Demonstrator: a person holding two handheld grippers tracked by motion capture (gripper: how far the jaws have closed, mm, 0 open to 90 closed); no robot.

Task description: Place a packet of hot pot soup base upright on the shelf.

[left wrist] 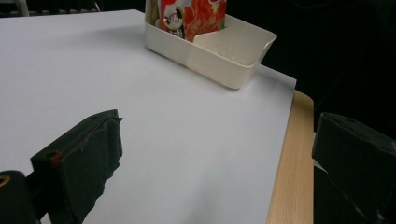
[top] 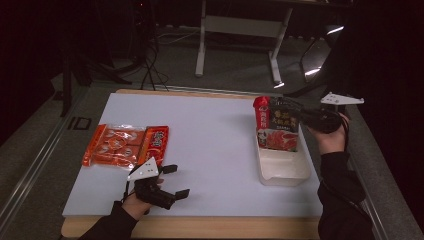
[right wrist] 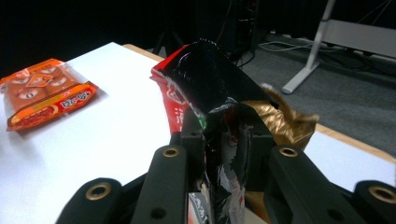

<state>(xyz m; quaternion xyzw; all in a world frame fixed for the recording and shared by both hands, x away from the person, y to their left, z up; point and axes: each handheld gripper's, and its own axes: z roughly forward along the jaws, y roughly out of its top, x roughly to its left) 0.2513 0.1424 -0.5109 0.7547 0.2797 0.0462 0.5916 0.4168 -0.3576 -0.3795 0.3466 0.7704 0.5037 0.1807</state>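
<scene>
A red and black snack bag (top: 277, 127) stands upright in the far end of a white bin (top: 282, 172) at the table's right side. My right gripper (top: 292, 107) comes in from the right and is shut on the bag's top edge; in the right gripper view its jaws (right wrist: 223, 135) pinch the crumpled black foil of the bag (right wrist: 205, 70). My left gripper (top: 177, 181) rests low near the front left, open and holding nothing. Its jaws (left wrist: 215, 154) stand wide apart over the white sheet, facing the bin (left wrist: 224, 51) and bag (left wrist: 196, 14).
A flat orange snack packet (top: 125, 145) lies on the white sheet at the left, just beyond my left hand; it is also in the right gripper view (right wrist: 44, 91). The wooden table edge (top: 200, 227) runs along the front. A desk frame (top: 202, 45) stands on the floor behind.
</scene>
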